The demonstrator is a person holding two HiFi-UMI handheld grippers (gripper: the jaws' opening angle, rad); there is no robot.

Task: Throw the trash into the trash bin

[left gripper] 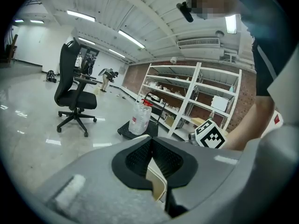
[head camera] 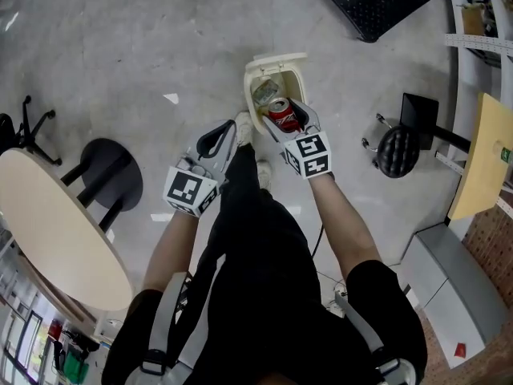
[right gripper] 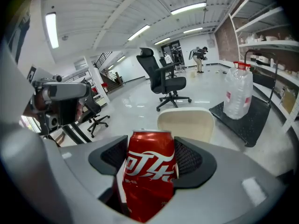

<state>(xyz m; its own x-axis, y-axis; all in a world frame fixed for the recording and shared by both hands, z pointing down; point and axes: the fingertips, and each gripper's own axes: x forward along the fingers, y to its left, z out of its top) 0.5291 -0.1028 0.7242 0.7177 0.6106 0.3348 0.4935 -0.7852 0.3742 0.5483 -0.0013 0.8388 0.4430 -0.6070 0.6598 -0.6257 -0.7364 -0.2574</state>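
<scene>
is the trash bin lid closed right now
No, the lid of the trash bin stands flipped open in the head view, with a red can over its opening.

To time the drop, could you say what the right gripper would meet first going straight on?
Probably the trash bin's raised lid, right behind the can in the right gripper; depth is unclear.

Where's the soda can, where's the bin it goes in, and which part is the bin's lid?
soda can [right gripper: 148,174], right gripper view, its red side.
bin [head camera: 250,96], head view, left rim.
lid [head camera: 276,59], head view, flipped-up cream flap.
</scene>
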